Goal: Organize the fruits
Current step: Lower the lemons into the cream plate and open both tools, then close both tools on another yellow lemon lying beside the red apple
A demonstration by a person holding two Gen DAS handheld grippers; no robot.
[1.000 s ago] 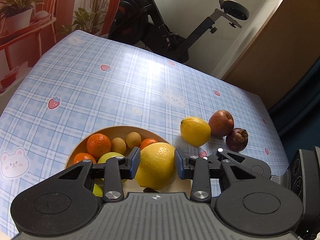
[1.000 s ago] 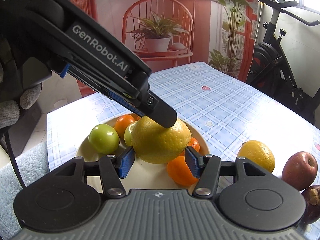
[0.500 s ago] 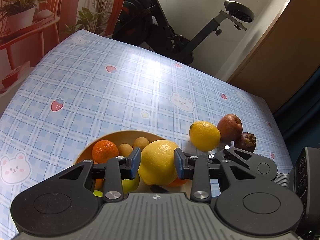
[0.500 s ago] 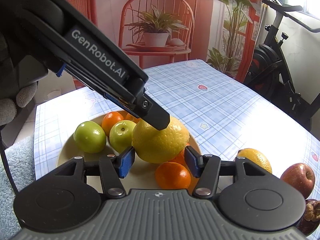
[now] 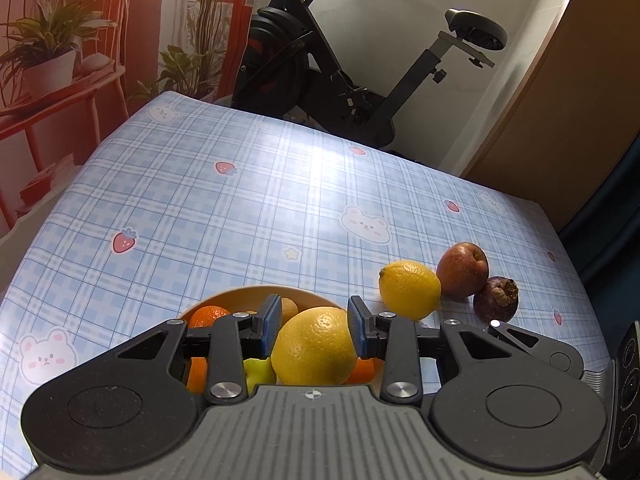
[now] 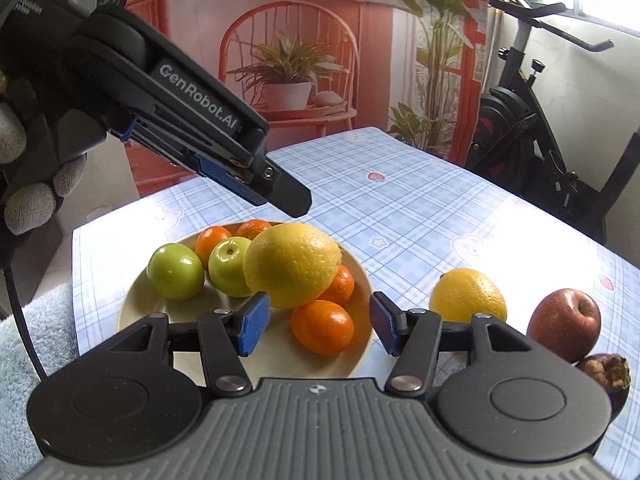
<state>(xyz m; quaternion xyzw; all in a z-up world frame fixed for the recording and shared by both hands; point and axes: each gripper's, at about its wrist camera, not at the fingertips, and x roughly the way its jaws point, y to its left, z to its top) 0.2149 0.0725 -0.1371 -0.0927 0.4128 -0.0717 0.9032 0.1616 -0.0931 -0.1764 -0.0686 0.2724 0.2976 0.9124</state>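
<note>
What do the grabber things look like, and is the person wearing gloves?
Both are black with ribbed grey tops and blue bumpy pads. The left gripper says GenRobot.AI in white, and a black cable hangs from it. The hand wears a grey knitted glove.

A table (image 5: 248, 208) covered in a blue plaid cloth printed with strawberries, bears and stars. Near its front edge sits a round beige plate (image 6: 360, 276) heaped with fruit. To the plate's right, directly on the cloth, lie three fruits close together: a lemon (image 5: 409, 289), a red apple (image 5: 462, 269) touching or nearly touching it, and a dark purple mangosteen (image 5: 496, 299) just beside the apple. The far half of the cloth is bare and catches bright light
</note>
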